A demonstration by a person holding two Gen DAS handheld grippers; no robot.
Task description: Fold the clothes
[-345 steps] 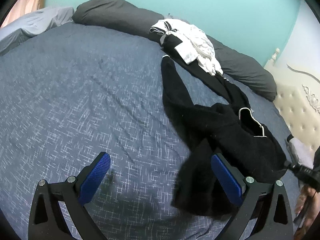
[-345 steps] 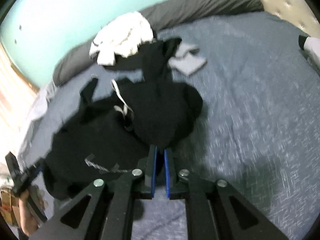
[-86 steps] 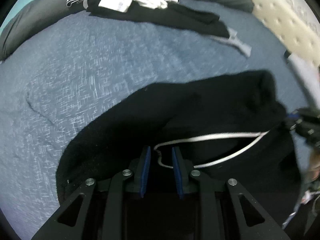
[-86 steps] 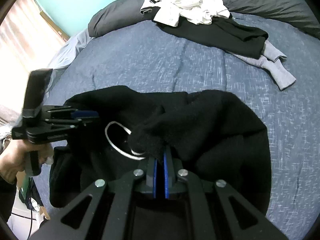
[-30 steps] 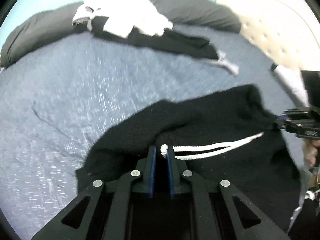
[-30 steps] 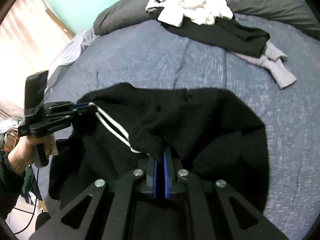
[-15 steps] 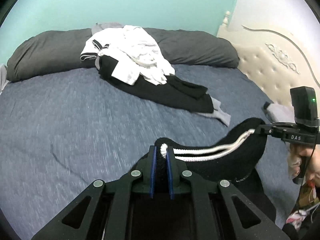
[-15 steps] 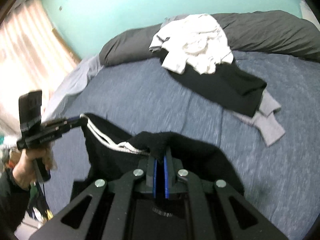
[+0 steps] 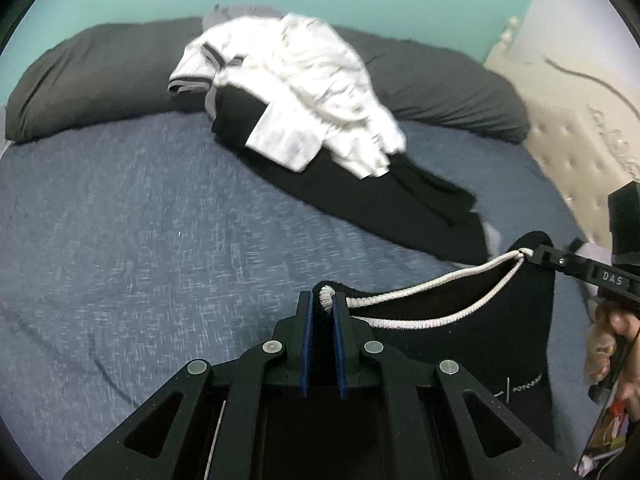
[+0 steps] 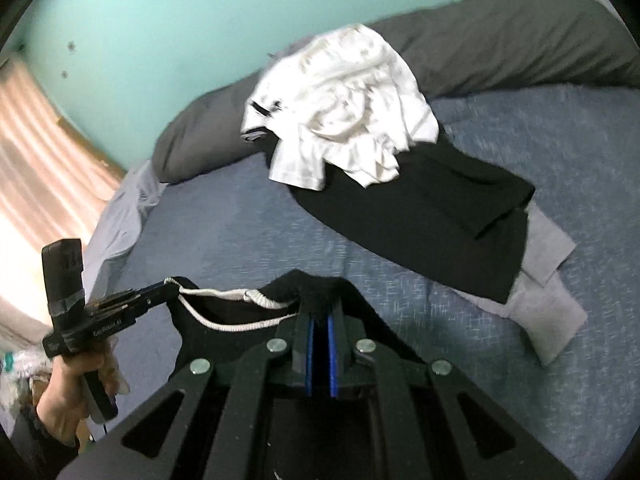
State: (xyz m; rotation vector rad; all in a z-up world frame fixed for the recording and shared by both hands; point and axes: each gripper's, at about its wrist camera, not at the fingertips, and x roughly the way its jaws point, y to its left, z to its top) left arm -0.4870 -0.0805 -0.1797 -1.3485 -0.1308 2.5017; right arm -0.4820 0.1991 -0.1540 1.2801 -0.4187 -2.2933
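Note:
A black garment with a white drawstring hangs in the air between both grippers, above the blue bed. My left gripper is shut on one top corner of it, where the cord end pokes out. My right gripper is shut on the other top corner. In the left wrist view the right gripper shows at the right, pinching cloth and cord. In the right wrist view the left gripper shows at the left. The garment's lower part is hidden below both views.
A pile of white clothes lies on black clothes and a grey piece at the far side of the blue bedspread. Long dark grey pillows line the teal wall. A cream padded headboard stands right.
Both grippers have lifted the black garment off the bed and hold it stretched between them. The views have tilted up toward the wall and the clothes pile.

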